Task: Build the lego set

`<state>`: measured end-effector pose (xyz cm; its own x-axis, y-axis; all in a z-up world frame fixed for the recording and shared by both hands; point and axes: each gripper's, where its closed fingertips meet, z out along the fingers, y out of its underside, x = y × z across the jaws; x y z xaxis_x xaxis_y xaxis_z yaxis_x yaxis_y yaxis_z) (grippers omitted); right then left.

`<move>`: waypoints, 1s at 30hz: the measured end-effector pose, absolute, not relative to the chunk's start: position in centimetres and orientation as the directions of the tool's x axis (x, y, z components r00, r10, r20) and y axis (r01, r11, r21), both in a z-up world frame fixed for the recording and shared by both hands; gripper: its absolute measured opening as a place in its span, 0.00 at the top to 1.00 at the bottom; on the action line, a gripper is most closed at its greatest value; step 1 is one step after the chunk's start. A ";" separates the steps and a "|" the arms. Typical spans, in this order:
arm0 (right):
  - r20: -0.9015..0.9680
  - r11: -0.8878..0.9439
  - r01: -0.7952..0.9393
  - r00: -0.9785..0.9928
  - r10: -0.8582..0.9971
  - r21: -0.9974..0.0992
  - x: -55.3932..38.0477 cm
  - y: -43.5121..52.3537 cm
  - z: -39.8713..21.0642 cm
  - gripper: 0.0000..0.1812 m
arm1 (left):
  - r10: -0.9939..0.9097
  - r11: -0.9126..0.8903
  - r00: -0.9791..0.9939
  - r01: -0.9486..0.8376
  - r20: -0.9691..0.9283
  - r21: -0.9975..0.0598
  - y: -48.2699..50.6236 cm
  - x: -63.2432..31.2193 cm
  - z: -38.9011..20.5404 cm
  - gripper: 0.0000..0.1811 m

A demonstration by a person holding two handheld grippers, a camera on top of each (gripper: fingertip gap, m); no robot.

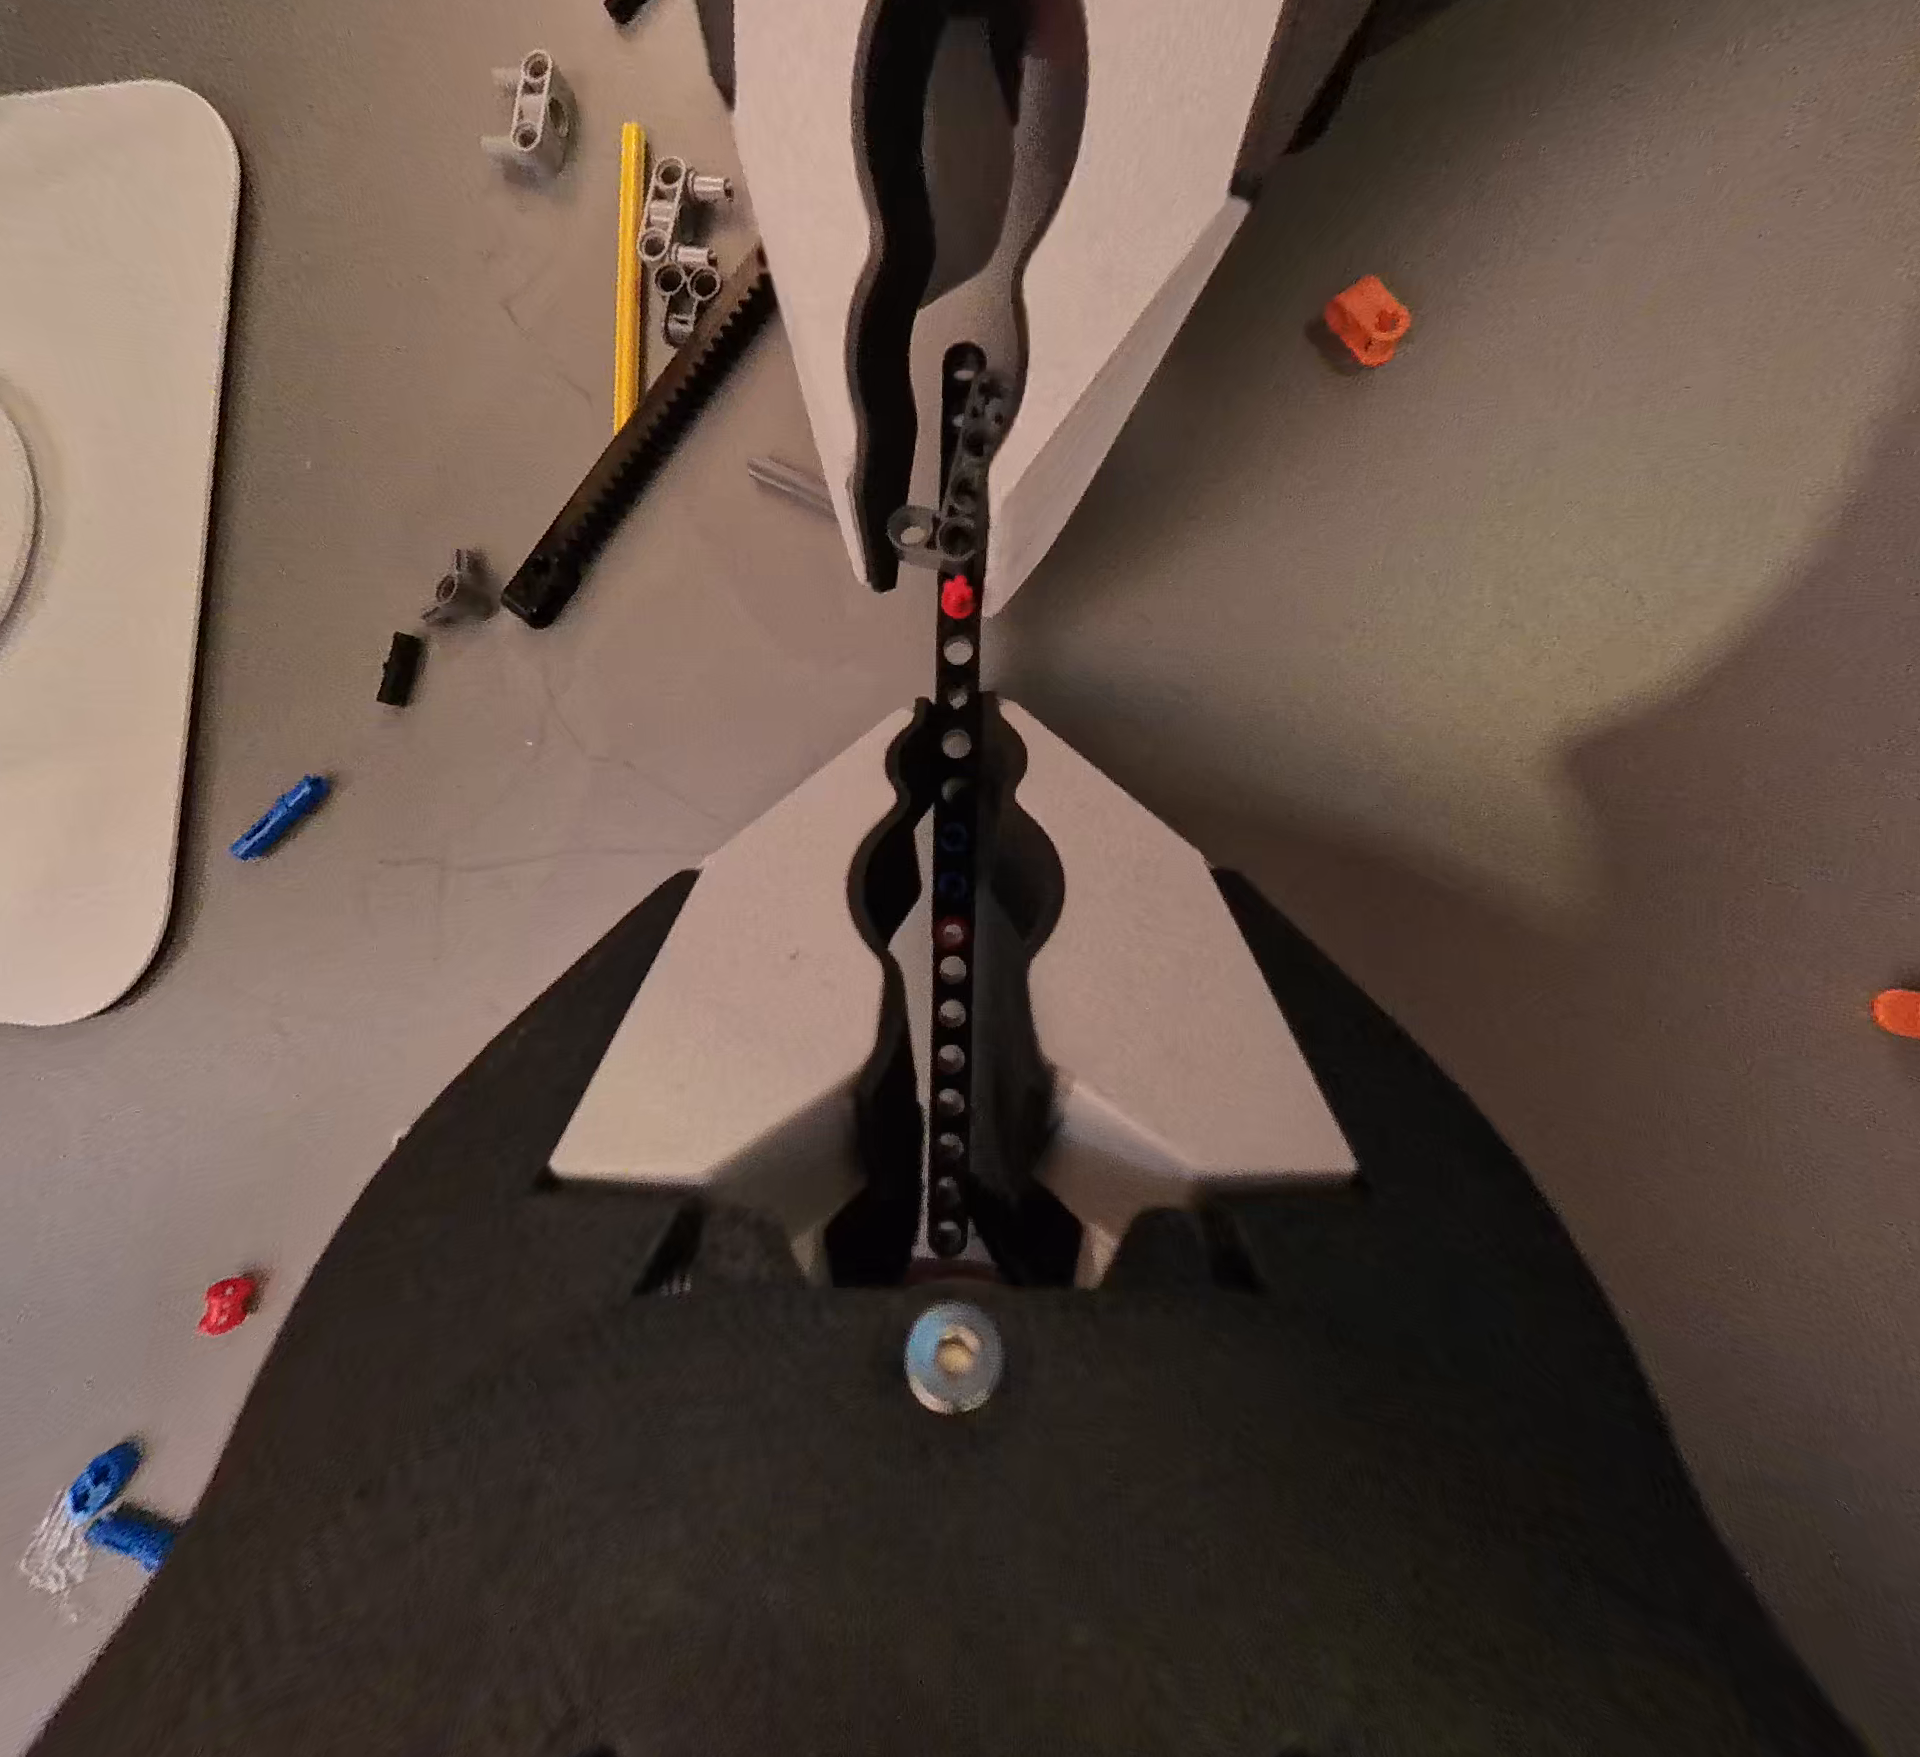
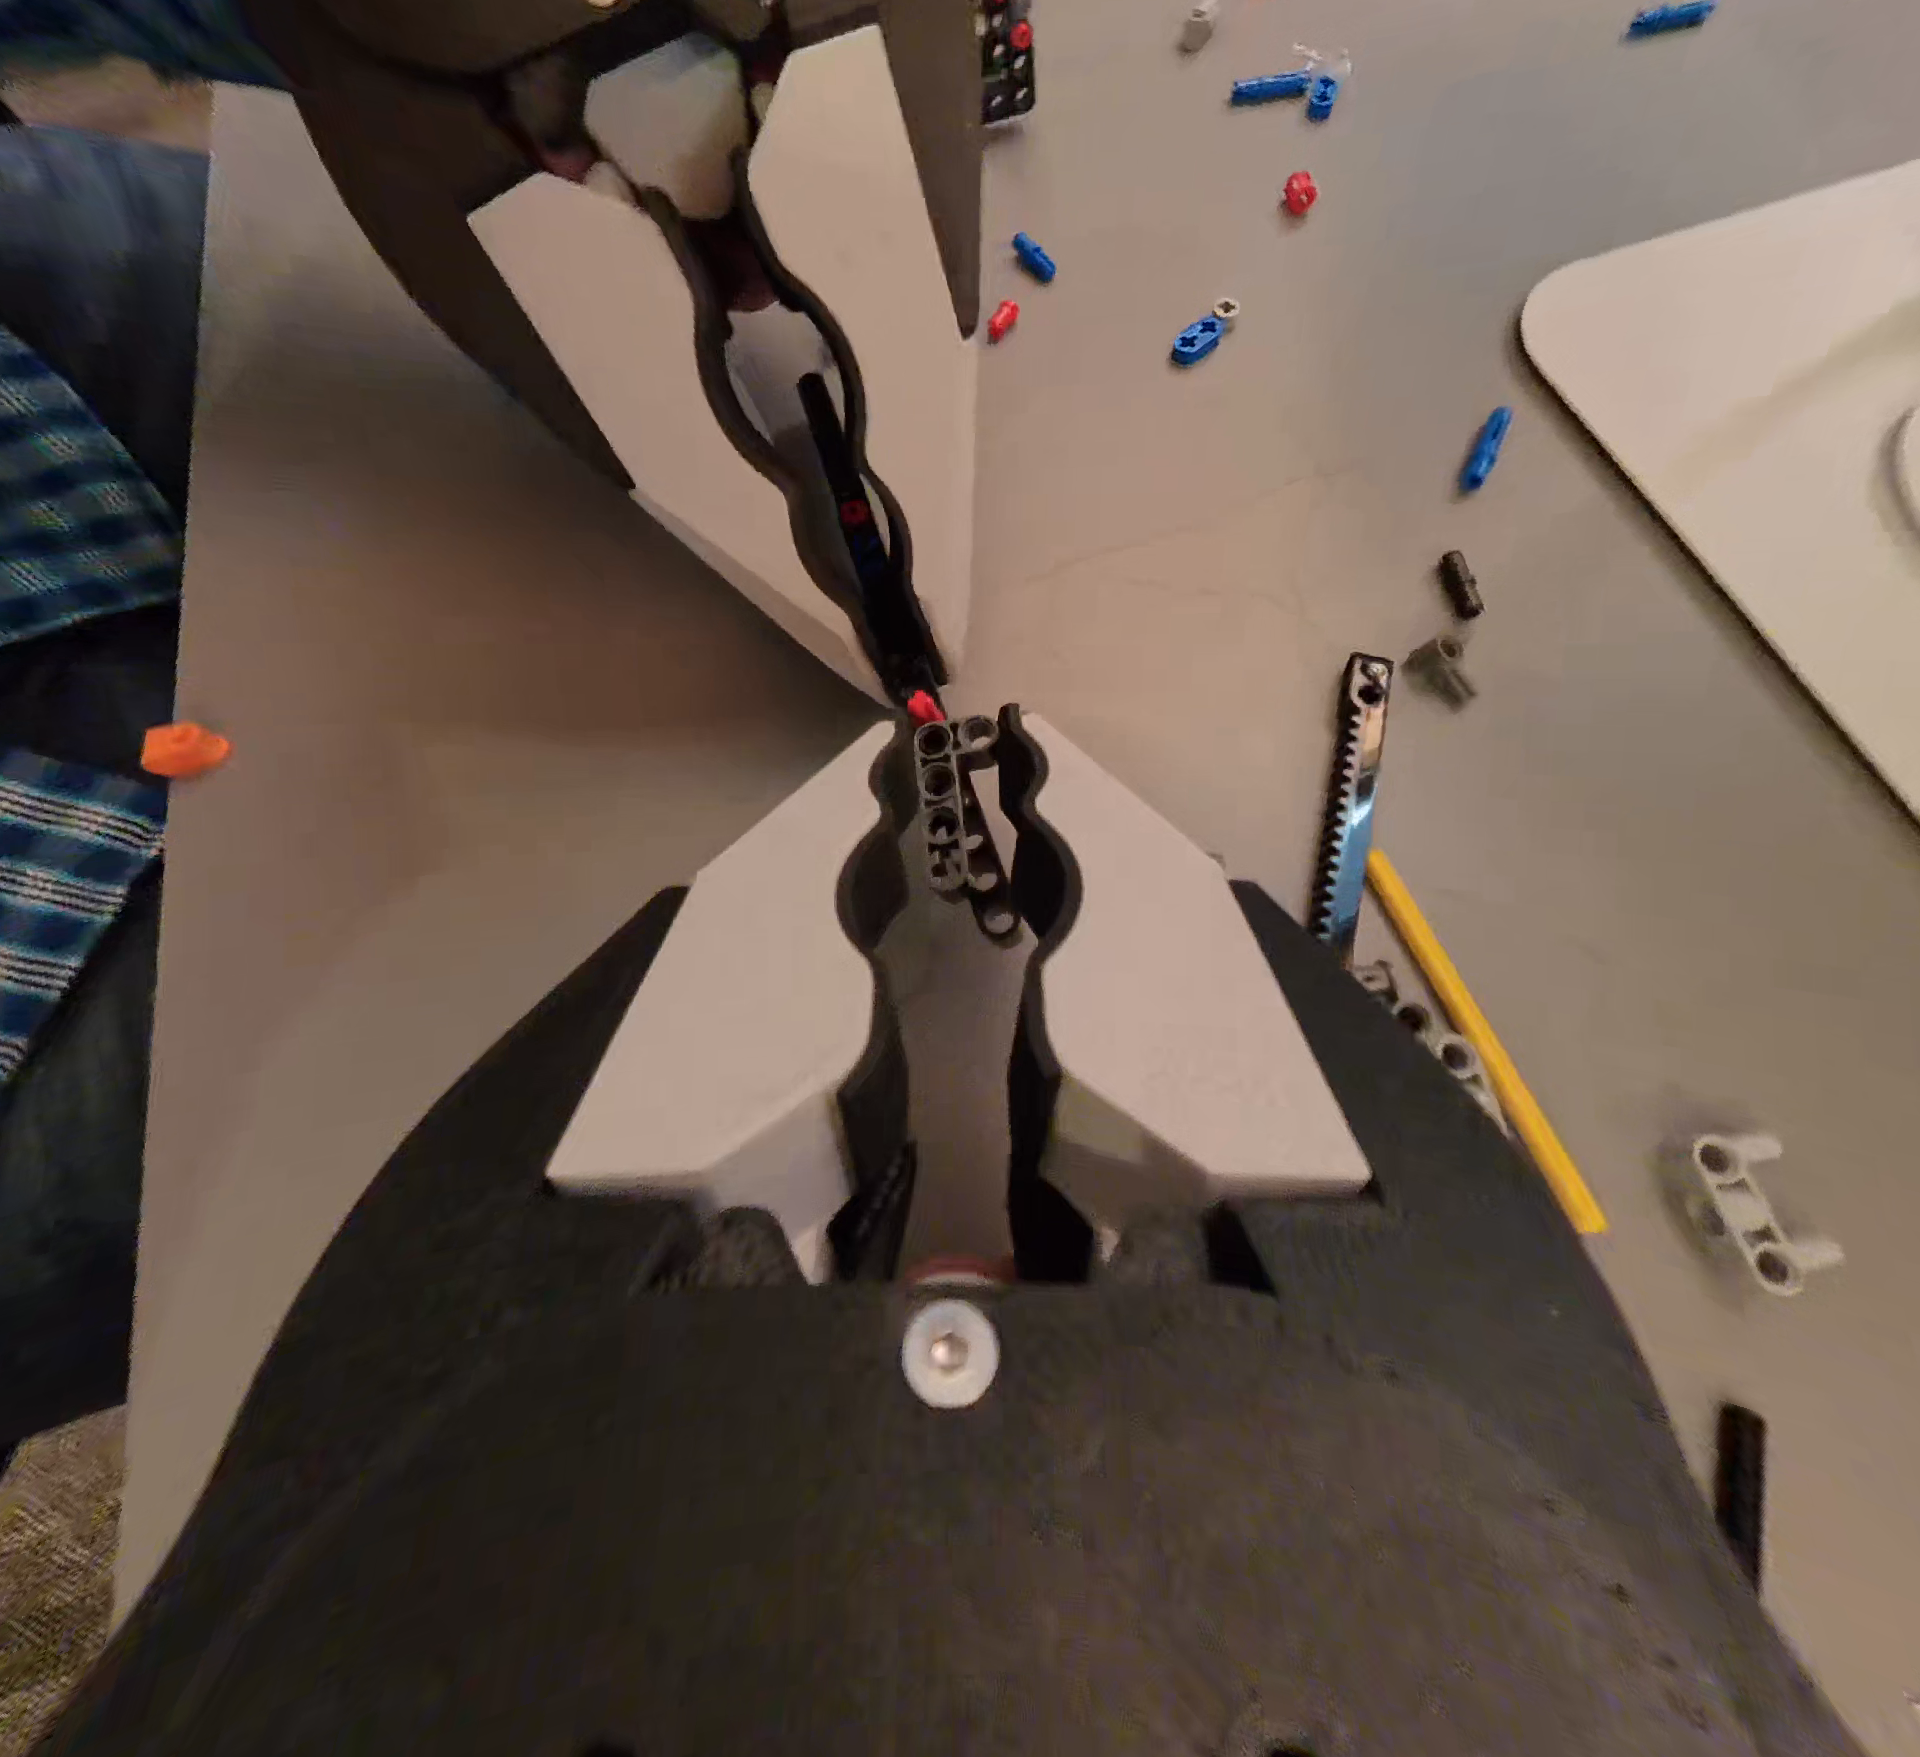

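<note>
Left gripper (image 1: 956,720) clamps holed black beam (image 1: 954,1011); grey liftarm (image 2: 951,819) seemingly attached.

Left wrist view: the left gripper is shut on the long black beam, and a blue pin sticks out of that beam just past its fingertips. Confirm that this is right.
Not quite: the pin is red, not blue, as the left wrist view shows. The rest stands: the left gripper is shut on the long black beam, and the pin sits just past its fingertips.
</note>
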<state>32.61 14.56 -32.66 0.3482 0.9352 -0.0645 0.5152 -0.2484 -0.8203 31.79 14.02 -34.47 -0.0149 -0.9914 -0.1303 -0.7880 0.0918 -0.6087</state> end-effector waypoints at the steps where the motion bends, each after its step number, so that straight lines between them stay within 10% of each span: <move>1: -0.065 -0.245 0.508 0.345 0.936 -0.826 32.6 14.5 -32.5 0.93 | -0.992 0.091 -0.017 -0.785 -0.125 -0.613 14.0 31.8 -34.4 0.97; 20: 0.236 0.138 0.465 0.159 0.959 -0.875 31.3 13.2 -28.3 0.93 | -0.988 0.148 -0.094 -0.792 -0.122 -0.592 13.5 31.8 -34.8 0.97; 30: 0.088 0.010 0.513 0.129 0.988 -0.858 33.2 12.8 -30.8 0.93 | -0.988 0.155 -0.128 -0.798 -0.088 -0.582 12.8 31.6 -34.8 0.97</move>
